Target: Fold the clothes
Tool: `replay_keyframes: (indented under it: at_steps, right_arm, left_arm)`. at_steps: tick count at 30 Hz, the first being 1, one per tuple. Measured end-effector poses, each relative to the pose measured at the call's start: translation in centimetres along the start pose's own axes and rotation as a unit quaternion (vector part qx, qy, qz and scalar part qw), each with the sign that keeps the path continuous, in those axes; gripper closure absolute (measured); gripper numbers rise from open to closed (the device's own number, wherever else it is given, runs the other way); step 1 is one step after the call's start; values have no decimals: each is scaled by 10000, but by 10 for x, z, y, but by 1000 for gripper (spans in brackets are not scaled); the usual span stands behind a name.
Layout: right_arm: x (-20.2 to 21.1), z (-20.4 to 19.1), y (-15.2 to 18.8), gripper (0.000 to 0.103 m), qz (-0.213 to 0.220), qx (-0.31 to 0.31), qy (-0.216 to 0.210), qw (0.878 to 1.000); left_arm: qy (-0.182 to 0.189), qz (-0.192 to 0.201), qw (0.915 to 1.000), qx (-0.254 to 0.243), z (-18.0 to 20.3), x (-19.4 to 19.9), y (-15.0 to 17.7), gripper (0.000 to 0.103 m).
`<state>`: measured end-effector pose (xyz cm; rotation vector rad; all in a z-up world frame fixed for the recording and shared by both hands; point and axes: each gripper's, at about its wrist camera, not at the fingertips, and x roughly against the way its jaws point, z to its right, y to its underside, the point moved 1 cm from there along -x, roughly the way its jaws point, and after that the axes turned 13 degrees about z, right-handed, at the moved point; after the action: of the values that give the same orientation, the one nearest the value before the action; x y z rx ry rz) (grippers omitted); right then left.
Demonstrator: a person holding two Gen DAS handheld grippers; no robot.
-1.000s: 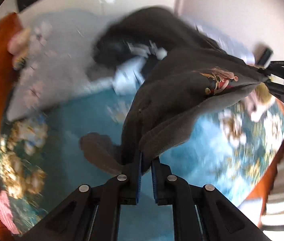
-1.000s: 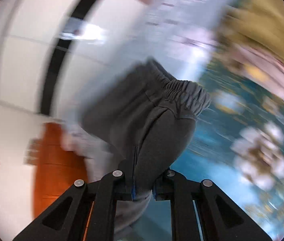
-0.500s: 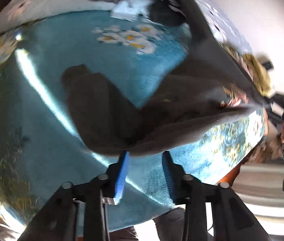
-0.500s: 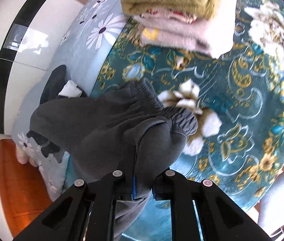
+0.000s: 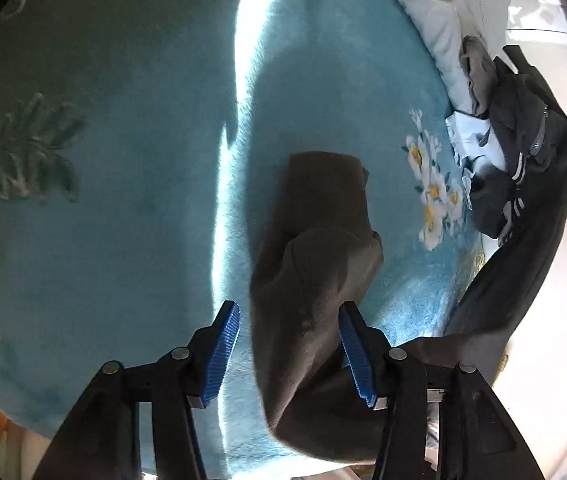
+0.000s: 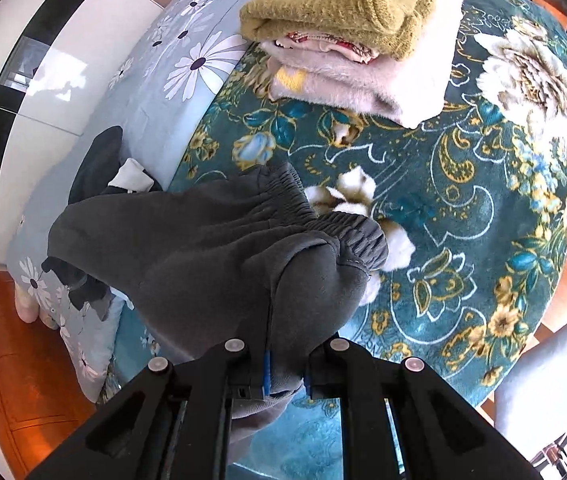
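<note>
The dark grey sweatpants [image 5: 315, 248] lie with one leg end on the teal floral blanket [image 5: 123, 160]. My left gripper [image 5: 289, 354] is open, its blue pads [image 5: 223, 356] on either side of the leg fabric without pinching it. My right gripper [image 6: 285, 376] is shut on the sweatpants [image 6: 203, 248] near the gathered elastic waistband [image 6: 323, 220], holding that end just above the blanket [image 6: 463, 220].
A stack of folded clothes, mustard knit [image 6: 347, 0] on top of pale pink ones [image 6: 363, 76], sits on the far part of the blanket. A pile of dark clothes [image 5: 523, 140] lies by the daisy-print quilt [image 6: 171, 52]. Orange wooden floor [image 6: 31, 360] and the bed edge are nearby.
My left gripper opened and let go of the pant leg, which dropped onto the blanket. My right gripper kept its hold and swung down toward the bed.
</note>
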<state>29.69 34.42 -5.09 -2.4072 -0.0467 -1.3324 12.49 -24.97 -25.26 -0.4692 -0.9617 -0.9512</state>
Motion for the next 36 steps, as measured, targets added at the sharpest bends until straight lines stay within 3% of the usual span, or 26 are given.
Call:
replay_keyframes:
  at_steps: [2, 4, 8, 12, 14, 15, 18, 20, 22, 25, 32, 36]
  right_arm:
    - [5, 2, 1, 92, 5, -36, -12, 10000]
    - [12, 3, 1, 92, 45, -46, -5, 10000]
    - [30, 6, -4, 92, 175, 27, 43, 9998]
    - [47, 20, 0, 92, 245, 50, 42, 9997]
    - [44, 26, 13, 92, 123, 101, 77, 9998]
    - [38, 32, 24, 92, 17, 104, 144, 9998]
    - [12, 50, 59, 92, -342, 9, 374, 9987]
    - [-4, 60, 77, 92, -576, -26, 557, 9968]
    - [-15, 68, 92, 92, -740, -48, 687, 9949]
    - [-19, 75, 103, 92, -803, 0, 758, 9939]
    - [-15, 72, 104, 90, -817, 103, 846, 9930]
    - [-3, 68, 97, 74, -788, 229, 869, 9928]
  left_arm:
    - [30, -85, 9999, -55, 4, -5, -1, 92]
    - [38, -13, 9998, -176, 11, -1, -8, 95]
    - [298, 466, 9974, -454, 34, 32, -30, 97]
    - [989, 1363, 9835, -661, 47, 106, -55, 97]
    - [994, 1554, 9787, -898, 36, 128, -52, 97]
    - [810, 1605, 9786, -1000, 24, 130, -48, 97]
    - [-15, 1440, 9848, -968, -28, 108, -38, 96]
    - [-432, 1144, 9915, -439, -75, 88, -31, 96]
    - [-662, 1056, 9922, 12, -109, 82, -24, 96]
    - [-766, 1051, 9911, 299, -131, 84, -17, 96]
    - [-845, 786, 9933, -10, -117, 93, -22, 92]
    - [-808, 658, 9946, -8, -107, 107, -28, 83]
